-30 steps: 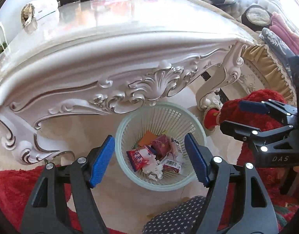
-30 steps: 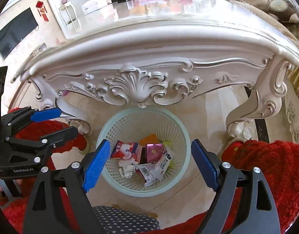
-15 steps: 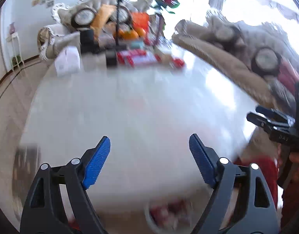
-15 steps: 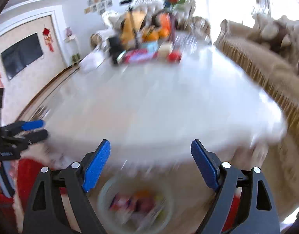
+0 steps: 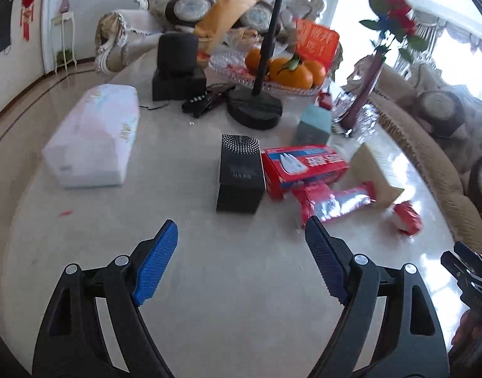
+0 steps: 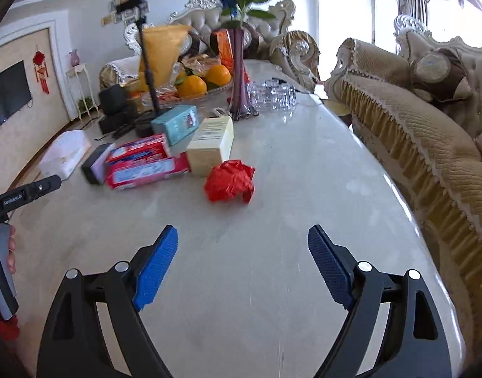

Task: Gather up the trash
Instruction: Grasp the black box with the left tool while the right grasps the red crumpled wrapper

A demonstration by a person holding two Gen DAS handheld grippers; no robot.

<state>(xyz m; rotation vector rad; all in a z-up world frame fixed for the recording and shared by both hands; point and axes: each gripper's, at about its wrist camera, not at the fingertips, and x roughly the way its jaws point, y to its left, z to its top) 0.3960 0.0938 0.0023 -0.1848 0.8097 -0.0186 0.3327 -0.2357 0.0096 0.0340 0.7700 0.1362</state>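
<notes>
A crumpled red wrapper [image 6: 229,180] lies on the pale marble table [image 6: 272,267], ahead of my right gripper [image 6: 242,263], which is open and empty above the tabletop. The same wrapper [image 5: 406,218] shows at the right in the left wrist view. A flat red snack packet [image 5: 333,200] lies ahead and right of my left gripper [image 5: 241,260], also open with nothing between its fingers. The right gripper's tips [image 5: 464,261] peek in at the right edge there; the left gripper [image 6: 26,190] and a hand show at the left in the right wrist view.
Boxes crowd the table's far half: a black box [image 5: 241,173], a red carton [image 5: 303,165], a cream box [image 6: 211,145], a teal box [image 6: 174,124], a tissue pack [image 5: 93,138]. Behind stand a fruit tray [image 5: 272,75], a pole stand [image 5: 255,107], a purple vase [image 6: 239,72]. A beige sofa [image 6: 414,132] flanks the right.
Both grippers rose from the basket under the table to above the tabletop. The bin has left both views; the table's items now lie ahead. Both stay open and empty.
</notes>
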